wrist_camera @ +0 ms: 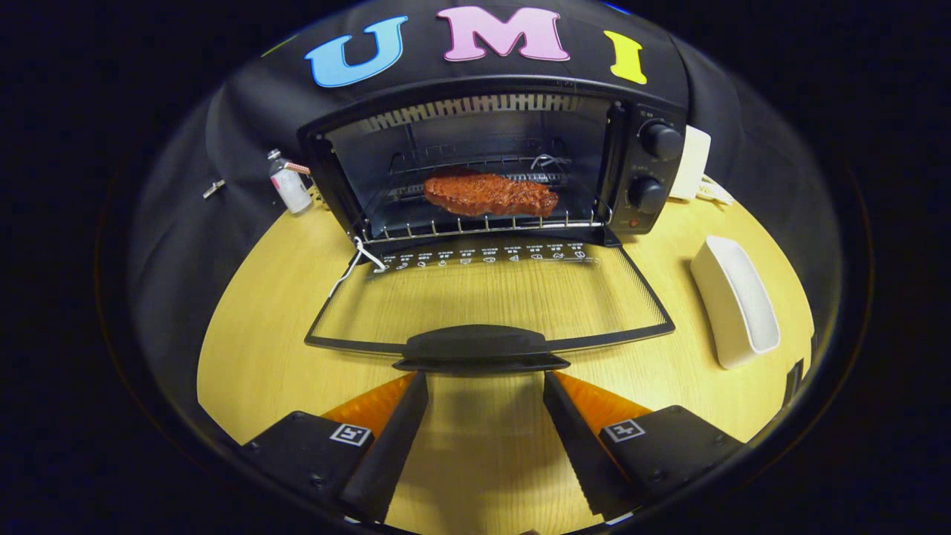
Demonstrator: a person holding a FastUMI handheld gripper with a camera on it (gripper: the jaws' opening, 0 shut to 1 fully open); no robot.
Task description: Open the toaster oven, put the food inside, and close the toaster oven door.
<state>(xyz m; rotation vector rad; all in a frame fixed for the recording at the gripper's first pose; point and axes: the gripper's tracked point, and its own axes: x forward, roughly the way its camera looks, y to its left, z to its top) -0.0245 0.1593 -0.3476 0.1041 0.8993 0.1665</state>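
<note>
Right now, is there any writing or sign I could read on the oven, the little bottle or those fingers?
Nothing here reads as a word.
Oven door: a row of small white symbols along its hinge edge, too small to read.
Knobs: tiny marks around them, blurred.
Bottle: label too small to read.
Open fingers: a square black-and-white marker behind each, no letters.

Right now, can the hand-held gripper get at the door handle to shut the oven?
Probably yes. The hand-held gripper is open, fingers spread just short of the door handle. The door lies flat on the table, nothing between, and the food sits on the rack inside.
</note>
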